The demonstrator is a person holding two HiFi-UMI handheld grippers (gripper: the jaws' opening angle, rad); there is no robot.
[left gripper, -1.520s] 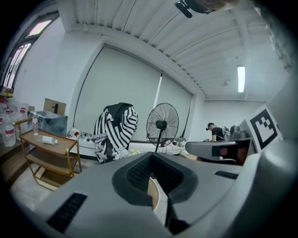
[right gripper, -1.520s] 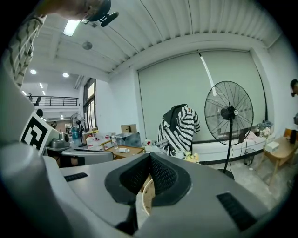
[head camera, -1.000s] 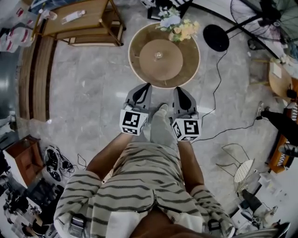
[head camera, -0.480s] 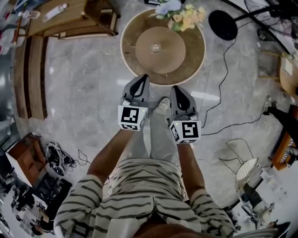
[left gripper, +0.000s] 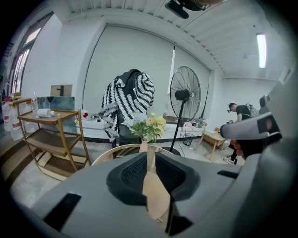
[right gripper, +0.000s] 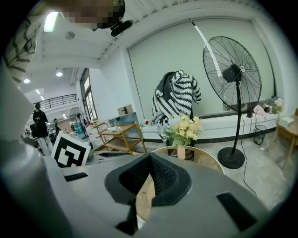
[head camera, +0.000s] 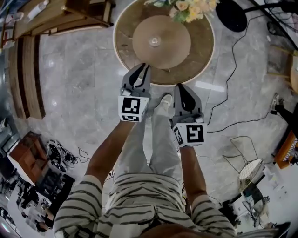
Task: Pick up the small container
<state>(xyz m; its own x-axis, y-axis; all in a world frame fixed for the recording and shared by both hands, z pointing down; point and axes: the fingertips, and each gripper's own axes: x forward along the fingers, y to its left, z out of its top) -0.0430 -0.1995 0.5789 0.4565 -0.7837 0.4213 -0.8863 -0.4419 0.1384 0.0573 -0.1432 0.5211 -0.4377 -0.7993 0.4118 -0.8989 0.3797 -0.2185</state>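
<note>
Small container (head camera: 153, 42) at centre of raised disc (head camera: 176, 46) on round table (head camera: 206, 55); flower vase (head camera: 187, 5) at far edge. Left gripper (head camera: 138, 69) at near rim, jaws just cracking apart, nothing between. Right gripper (head camera: 183, 89) clenched, empty, beside rim. Fan base (head camera: 231, 14), wooden shelf (head camera: 56, 16) flank table.

Small container (head camera: 153, 42) on round table (head camera: 206, 52), flowers (head camera: 190, 7) behind, shelf (head camera: 56, 16) left

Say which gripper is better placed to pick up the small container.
Left, probably: the left gripper overlaps the round table's edge, nearer the small container, and its empty jaws have just been opening. The right gripper is farther back, shut.
</note>
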